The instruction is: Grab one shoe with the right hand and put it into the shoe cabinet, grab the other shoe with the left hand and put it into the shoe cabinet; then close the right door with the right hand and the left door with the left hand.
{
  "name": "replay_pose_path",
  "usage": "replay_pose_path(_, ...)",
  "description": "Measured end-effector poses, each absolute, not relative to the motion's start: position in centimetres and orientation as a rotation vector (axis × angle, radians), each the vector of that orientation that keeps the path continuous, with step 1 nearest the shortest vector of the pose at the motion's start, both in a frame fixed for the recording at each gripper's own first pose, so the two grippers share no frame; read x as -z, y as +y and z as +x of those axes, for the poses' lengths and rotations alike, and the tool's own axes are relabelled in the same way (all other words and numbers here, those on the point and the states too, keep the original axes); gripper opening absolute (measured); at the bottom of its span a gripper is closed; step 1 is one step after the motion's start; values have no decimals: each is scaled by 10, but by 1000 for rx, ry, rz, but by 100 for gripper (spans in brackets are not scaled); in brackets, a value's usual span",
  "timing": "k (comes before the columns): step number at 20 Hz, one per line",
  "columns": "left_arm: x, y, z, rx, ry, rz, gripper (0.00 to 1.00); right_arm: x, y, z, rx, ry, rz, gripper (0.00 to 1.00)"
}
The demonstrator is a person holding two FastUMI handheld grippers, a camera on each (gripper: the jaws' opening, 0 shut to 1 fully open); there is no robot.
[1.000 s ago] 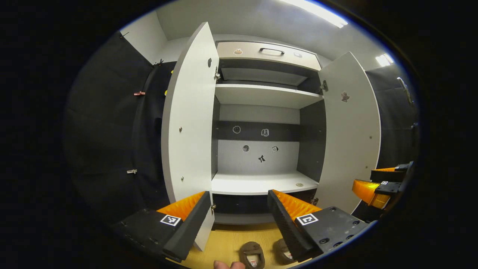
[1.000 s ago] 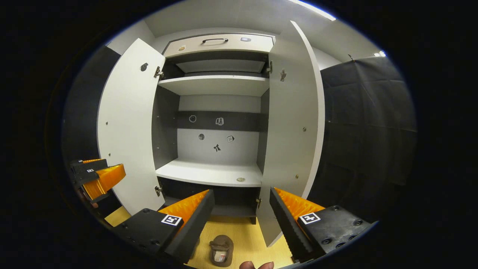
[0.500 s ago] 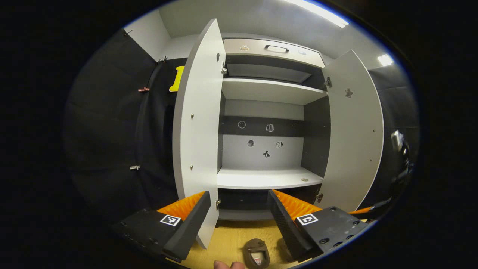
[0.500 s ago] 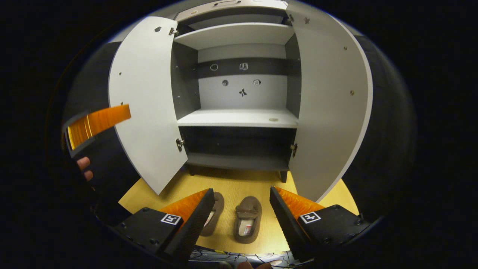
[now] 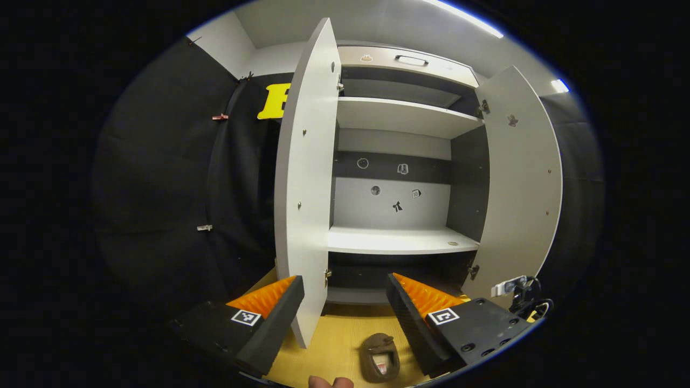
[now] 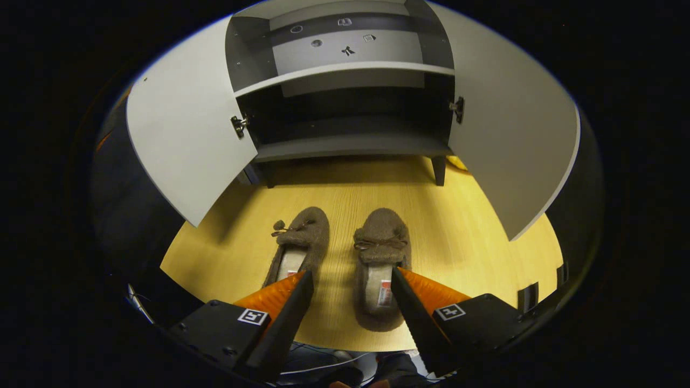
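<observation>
Two brown fuzzy slippers lie side by side on the yellow wooden floor (image 6: 474, 237) before the shoe cabinet (image 6: 350, 145). My right gripper (image 6: 350, 283) is open, tilted down over them: the right slipper (image 6: 380, 258) lies between its fingers, the left slipper (image 6: 299, 242) just left of them. Both cabinet doors stand wide, the left door (image 6: 183, 140) and right door (image 6: 512, 140). In the left gripper view my left gripper (image 5: 345, 288) is open and empty, facing the cabinet (image 5: 399, 240), with one slipper (image 5: 380, 358) on the floor below it.
The left door (image 5: 304, 199) stands edge-on close in front of the left gripper, the right door (image 5: 517, 183) farther right. A drawer with a handle (image 5: 409, 59) tops the cabinet. A cable and small device (image 5: 520, 293) lie at the lower right. A fingertip (image 5: 329, 381) shows below.
The right gripper has tipped further down and come closer to the slippers, which now lie at its fingers. The left gripper view has drifted left, bringing the left door nearer.
</observation>
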State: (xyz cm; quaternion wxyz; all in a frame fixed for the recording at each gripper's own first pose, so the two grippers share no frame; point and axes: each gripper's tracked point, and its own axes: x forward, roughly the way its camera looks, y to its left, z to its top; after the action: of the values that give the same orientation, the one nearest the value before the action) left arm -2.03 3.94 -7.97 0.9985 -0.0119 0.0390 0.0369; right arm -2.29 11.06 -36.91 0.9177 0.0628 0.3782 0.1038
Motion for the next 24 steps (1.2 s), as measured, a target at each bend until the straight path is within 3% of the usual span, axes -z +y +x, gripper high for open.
replay_pose_path(7, 91, 39, -18, -66, 95, -24, 96, 422, 118, 12, -168, 835, 155, 94)
replay_pose_path(8, 93, 40, -17, -66, 98, -26, 96, 429, 119, 19, -156, 839, 160, 88)
replay_pose_path(10, 96, 39, -15, -64, 101, -29, 96, 441, 117, 32, -134, 842, 173, 86)
replay_pose_path(13, 104, 41, -13, -72, 118, -23, 96, 455, 114, 51, -92, 825, 192, 67)
replay_pose_path(14, 106, 41, -12, -75, 124, -22, 96, 458, 111, 57, -73, 816, 191, 55)
replay_pose_path(15, 108, 40, -14, -75, 131, -23, 96, 459, 106, 60, -51, 805, 188, 49)
replay_pose_path(16, 109, 40, -15, -76, 134, -25, 96, 458, 109, 64, -57, 792, 205, 31)
replay_pose_path(18, 113, 39, -18, -72, 144, -31, 96, 458, 111, 65, -72, 778, 209, 12)
replay_pose_path(24, 120, 35, -25, -53, 168, -31, 96, 410, 102, 49, -102, 747, 237, 12)
